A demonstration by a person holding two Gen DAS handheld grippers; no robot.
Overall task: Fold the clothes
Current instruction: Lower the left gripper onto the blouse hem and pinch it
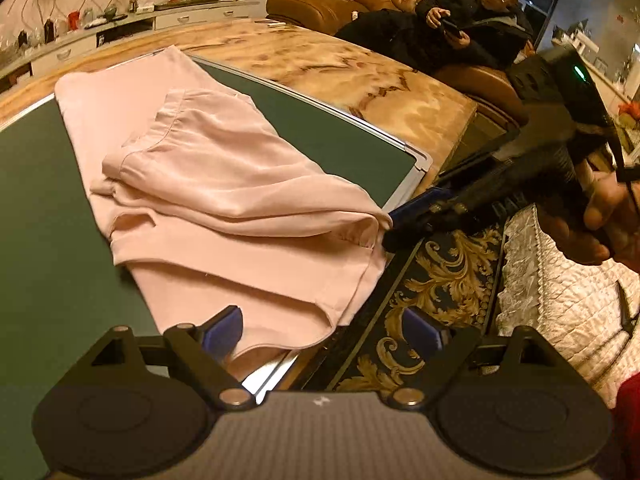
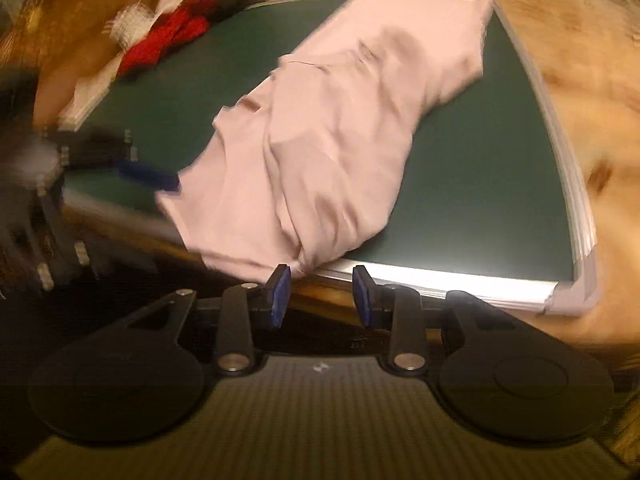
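A pink garment (image 1: 208, 184) lies partly folded on the green board (image 1: 36, 208), its near hem hanging over the board's edge. It also shows in the blurred right wrist view (image 2: 328, 128) on the same board (image 2: 480, 184). My left gripper (image 1: 324, 334) is open, its left pad at the garment's near hem. My right gripper (image 2: 322, 294) is open, just off the garment's near corner at the board edge. In the left wrist view the right gripper (image 1: 416, 212) touches the garment's right corner. In the right wrist view the left gripper (image 2: 148, 176) sits at the garment's left edge.
The board rests on a marble-patterned table (image 1: 360, 72). A person (image 1: 460, 20) sits on a brown sofa behind it. A patterned dark rug (image 1: 436, 292) and a quilted seat (image 1: 568, 304) lie at the right. Red cloth (image 2: 164, 40) lies beyond the board.
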